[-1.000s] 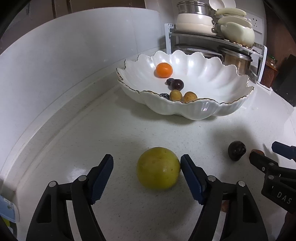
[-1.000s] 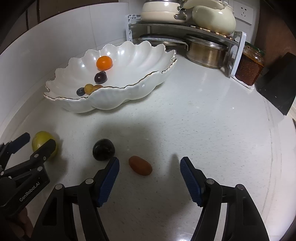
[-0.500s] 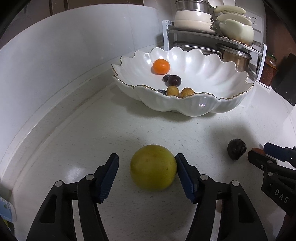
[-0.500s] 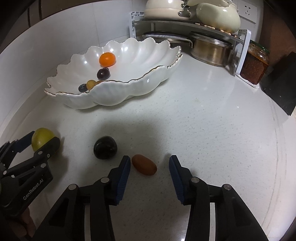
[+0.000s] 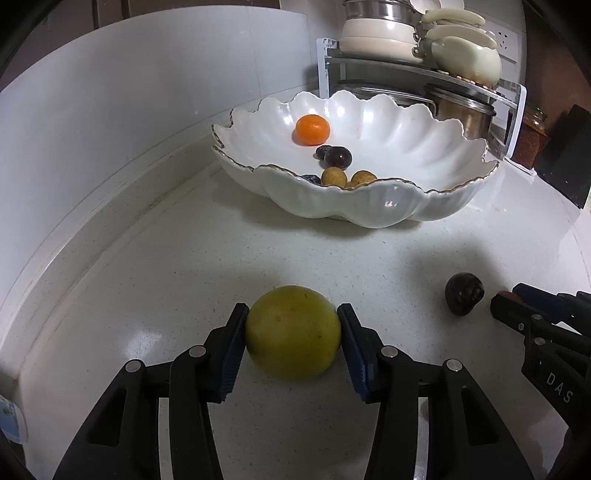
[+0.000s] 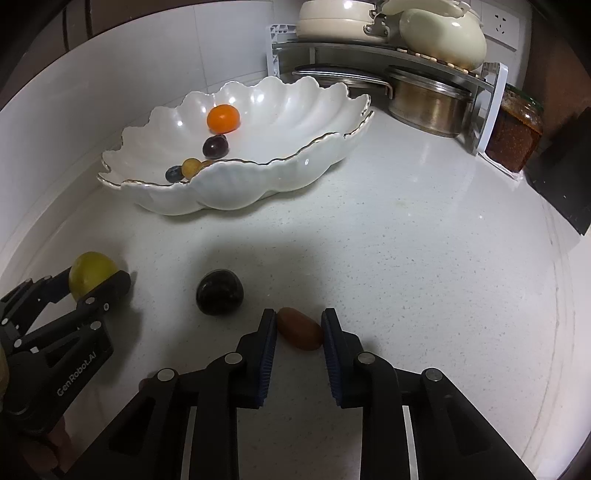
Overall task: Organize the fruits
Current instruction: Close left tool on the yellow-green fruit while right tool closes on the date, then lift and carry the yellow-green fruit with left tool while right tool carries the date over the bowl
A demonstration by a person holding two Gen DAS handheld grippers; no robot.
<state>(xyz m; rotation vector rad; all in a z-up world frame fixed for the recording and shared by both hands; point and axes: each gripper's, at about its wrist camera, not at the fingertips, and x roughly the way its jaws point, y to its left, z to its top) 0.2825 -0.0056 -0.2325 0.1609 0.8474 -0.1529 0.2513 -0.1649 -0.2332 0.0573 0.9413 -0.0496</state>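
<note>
Right tool [image 6: 299, 330] has just closed on the brown oval fruit [image 6: 300, 329], seemingly still on the counter [image 6: 406, 258]

I see a rack [image 6: 491, 92] holding cream pots [image 6: 441, 35], a steel pot [image 6: 424, 107] under it, a jar [image 6: 515, 129] beside it.

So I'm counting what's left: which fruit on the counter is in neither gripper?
The dark, nearly black fruit. It lies free between the yellow-green fruit and the small reddish-brown fruit, both gripped.

Bowl rim [image 5: 369, 184] hides part of the blueberry [image 5: 311, 179] and 2 small yellow fruits [image 5: 334, 176]. Right gripper [image 5: 508, 299] covers most of the reddish-brown fruit [image 5: 503, 293] in left wrist view. Jar [image 6: 513, 129] is partly behind the rack's end panel [image 6: 489, 107]; contents can't be told.
</note>
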